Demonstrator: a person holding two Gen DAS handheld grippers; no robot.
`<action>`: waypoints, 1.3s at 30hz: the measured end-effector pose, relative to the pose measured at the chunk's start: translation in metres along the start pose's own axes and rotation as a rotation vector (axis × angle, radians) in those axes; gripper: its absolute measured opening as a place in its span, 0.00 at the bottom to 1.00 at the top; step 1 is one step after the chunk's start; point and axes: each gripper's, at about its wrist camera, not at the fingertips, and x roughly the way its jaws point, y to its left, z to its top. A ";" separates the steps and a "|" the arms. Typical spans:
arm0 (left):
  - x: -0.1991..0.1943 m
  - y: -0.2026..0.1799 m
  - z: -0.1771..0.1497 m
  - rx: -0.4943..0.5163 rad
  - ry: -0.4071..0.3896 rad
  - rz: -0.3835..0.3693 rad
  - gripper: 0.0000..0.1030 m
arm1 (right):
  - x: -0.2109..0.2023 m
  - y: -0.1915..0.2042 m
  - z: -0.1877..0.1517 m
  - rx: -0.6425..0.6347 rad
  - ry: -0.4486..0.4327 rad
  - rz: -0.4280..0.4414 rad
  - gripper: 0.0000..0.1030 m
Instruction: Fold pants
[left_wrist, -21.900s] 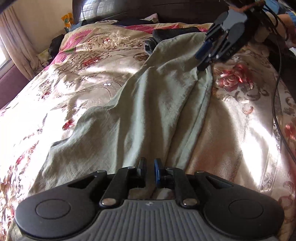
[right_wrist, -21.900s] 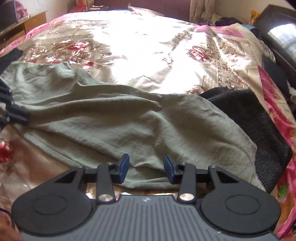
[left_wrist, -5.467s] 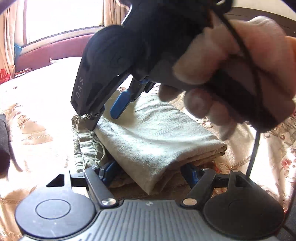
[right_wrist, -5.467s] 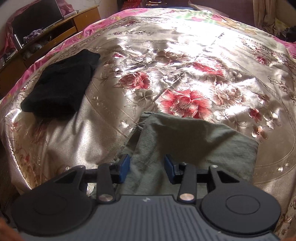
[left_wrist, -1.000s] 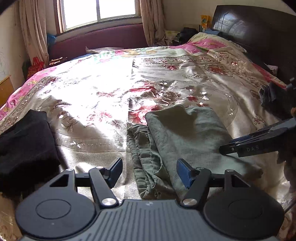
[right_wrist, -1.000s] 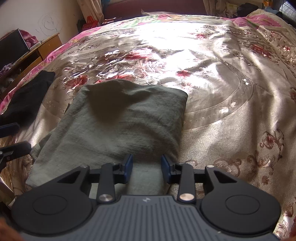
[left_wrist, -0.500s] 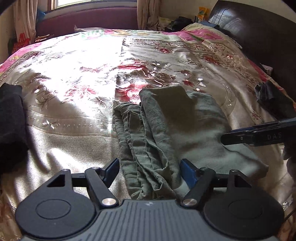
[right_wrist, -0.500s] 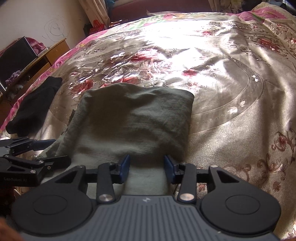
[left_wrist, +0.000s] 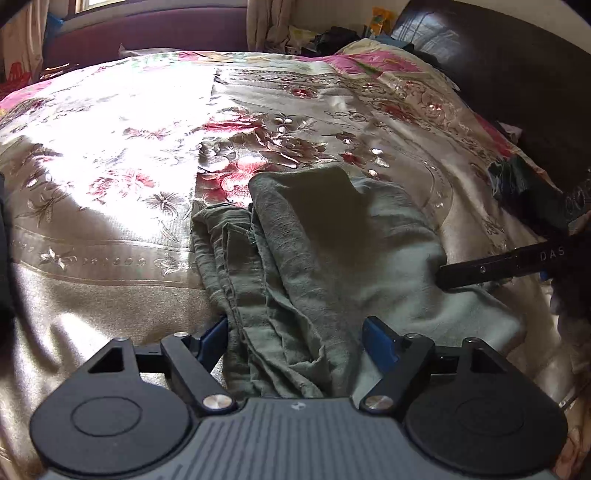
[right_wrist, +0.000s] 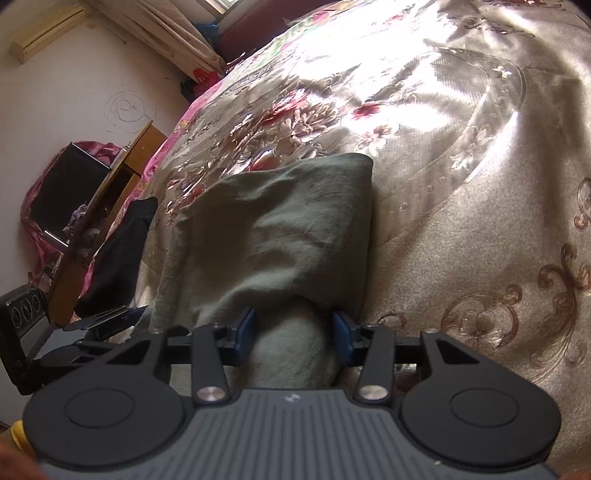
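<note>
The pants (left_wrist: 332, 258) (soft, limp, light) are straddled by the left gripper (left_wrist: 295, 343), jaws just widened, unclamped; the right gripper (right_wrist: 293, 332) is half-open astride the folded edge, best gripped there.

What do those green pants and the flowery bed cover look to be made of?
The green pants look like soft matte woven cloth, perhaps cotton or linen: fine crinkles, no shine. The bed cover looks like glossy satin or brocade, possibly synthetic: it glares white in sunlight, with a raised floral pattern.

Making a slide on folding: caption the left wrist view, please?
Open left gripper straddles the folded pants on the bed.
</note>
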 end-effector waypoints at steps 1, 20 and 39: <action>-0.005 0.000 -0.001 0.033 -0.002 -0.002 0.87 | -0.006 -0.002 0.000 -0.018 -0.001 -0.019 0.44; 0.063 -0.060 0.084 0.002 -0.117 -0.224 0.71 | -0.037 -0.050 0.048 0.181 -0.168 0.011 0.15; 0.030 -0.115 0.060 0.133 -0.173 0.172 0.98 | -0.083 0.003 0.000 0.001 -0.258 -0.420 0.43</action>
